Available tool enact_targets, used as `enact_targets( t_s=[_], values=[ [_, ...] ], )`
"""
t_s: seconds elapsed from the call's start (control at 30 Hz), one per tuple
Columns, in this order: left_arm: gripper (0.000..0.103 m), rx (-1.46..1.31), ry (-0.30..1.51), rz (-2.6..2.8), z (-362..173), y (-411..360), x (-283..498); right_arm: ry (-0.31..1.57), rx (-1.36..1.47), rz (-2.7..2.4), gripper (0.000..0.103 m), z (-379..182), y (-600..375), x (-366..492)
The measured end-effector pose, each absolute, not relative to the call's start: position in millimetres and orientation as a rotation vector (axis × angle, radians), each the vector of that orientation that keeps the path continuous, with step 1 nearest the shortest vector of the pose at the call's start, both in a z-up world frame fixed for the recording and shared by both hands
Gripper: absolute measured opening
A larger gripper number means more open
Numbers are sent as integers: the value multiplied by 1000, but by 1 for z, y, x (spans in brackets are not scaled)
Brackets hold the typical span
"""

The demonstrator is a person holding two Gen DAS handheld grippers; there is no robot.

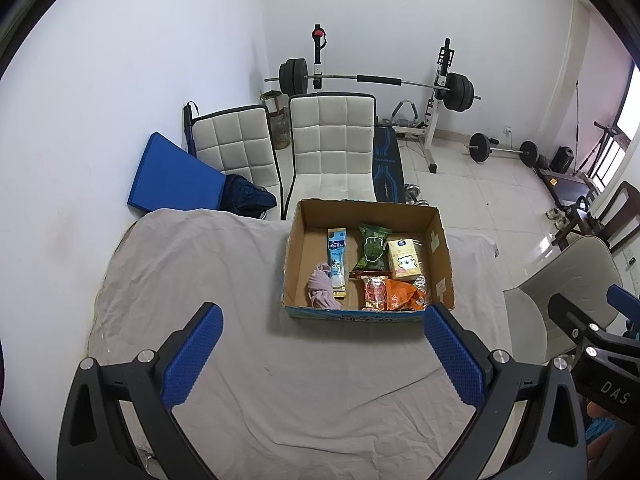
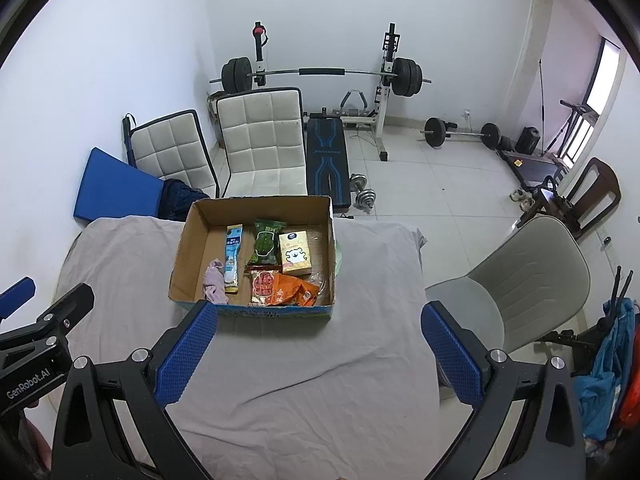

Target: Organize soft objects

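An open cardboard box [image 1: 442, 256] [image 2: 188, 248] stands on the cloth-covered table [image 1: 280, 392] [image 2: 304, 384]. In it lie a pink cloth [image 1: 320, 290] [image 2: 214, 280], a long blue-white packet [image 1: 336, 266] [image 2: 233, 260], a green packet [image 1: 373, 254] [image 2: 266, 248], a yellow carton [image 1: 405, 260] [image 2: 295, 258], a red packet [image 1: 375, 294] [image 2: 262, 286] and an orange packet [image 1: 404, 298] [image 2: 294, 290]. My left gripper [image 1: 322, 322] is open and empty, in front of the box. My right gripper [image 2: 320, 320] is open and empty, in front of the box's right corner.
Two white padded chairs [image 1: 332, 148] [image 2: 260, 140] stand behind the table. A grey chair [image 1: 560, 296] [image 2: 520, 276] is at the right. A weight bench with barbell [image 1: 376, 80] [image 2: 320, 72], dumbbells and a blue mat [image 1: 168, 176] are behind.
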State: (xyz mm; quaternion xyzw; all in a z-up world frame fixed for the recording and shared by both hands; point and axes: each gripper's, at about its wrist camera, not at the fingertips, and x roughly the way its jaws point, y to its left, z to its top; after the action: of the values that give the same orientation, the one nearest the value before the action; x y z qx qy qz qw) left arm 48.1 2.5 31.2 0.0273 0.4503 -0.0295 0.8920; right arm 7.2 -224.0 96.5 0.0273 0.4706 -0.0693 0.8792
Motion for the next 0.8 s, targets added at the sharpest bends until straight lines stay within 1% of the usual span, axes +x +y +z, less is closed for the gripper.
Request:
enact_targets(
  t_s=[0.8],
  values=[
    [103,57,922,-77,39,5,41,958,56,-172,103,107,-216,-11]
  ],
)
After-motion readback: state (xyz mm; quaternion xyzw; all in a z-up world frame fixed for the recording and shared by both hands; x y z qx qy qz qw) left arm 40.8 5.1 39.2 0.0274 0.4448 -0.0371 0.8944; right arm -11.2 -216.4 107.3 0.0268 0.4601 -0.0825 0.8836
